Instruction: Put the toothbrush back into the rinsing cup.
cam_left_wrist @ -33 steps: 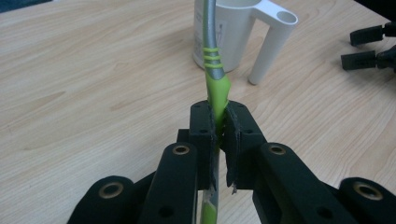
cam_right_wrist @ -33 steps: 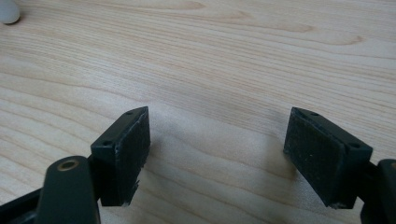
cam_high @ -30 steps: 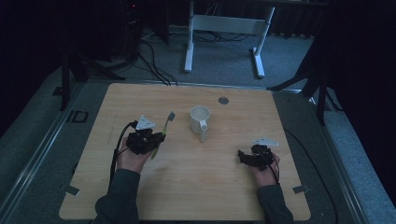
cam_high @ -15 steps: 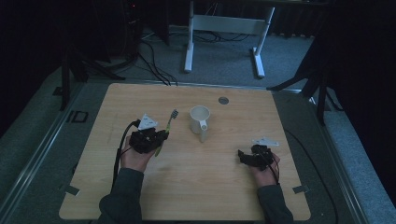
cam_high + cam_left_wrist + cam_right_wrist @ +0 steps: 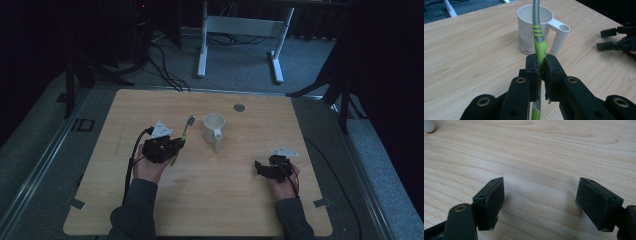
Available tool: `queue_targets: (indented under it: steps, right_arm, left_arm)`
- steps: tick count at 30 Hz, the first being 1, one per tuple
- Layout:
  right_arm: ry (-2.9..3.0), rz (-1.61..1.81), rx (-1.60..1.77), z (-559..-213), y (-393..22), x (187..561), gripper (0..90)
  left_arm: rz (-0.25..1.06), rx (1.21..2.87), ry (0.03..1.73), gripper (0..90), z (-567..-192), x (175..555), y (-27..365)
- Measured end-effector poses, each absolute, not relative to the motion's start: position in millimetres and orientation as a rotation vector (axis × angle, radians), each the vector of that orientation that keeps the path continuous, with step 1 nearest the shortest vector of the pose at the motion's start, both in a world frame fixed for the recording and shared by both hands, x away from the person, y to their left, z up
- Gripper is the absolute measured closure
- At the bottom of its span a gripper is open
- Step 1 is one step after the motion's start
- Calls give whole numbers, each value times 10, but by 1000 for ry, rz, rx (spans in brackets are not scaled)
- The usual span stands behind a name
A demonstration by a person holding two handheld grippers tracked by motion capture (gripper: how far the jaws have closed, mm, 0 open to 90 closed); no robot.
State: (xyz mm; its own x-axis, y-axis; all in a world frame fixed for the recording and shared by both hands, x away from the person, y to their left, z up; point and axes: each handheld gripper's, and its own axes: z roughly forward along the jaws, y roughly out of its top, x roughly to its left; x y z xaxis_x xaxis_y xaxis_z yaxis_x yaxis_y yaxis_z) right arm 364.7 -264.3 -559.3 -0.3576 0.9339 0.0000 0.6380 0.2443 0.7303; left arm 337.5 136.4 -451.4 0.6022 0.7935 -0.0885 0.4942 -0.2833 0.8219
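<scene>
Item: toothbrush (image 5: pixel 539 47), green and grey, clamped by its handle in your left gripper (image 5: pixel 541 66), head aimed at 12 o'clock toward the white mug (image 5: pixel 534 27) standing just beyond.

Right gripper (image 5: pixel 540 202): jaws wide, nothing between them, low over bare table (image 5: pixel 544 150) at 4 o'clock from the mug.

Risks: the narrow pinch may let the handle swivel; the brush may clip the rim and tip the mug.

Obscured: the brush head is cut off in the left gripper view; the dim high view blurs the bristles.

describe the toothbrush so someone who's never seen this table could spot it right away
On the wooden table, find the white mug near the middle. Just left of it, the left gripper clamps the toothbrush, a slim green and grey stick, the table's one brightly coloured thing.
</scene>
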Motion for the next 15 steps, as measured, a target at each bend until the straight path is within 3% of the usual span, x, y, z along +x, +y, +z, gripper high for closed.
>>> queue_targets:
  steps: [15]
  right_arm:
    - [2087,904,1429,-5594,-2645,3649,223]
  left_arm:
    - [412,1889,1024,826,-4493,3399,1339]
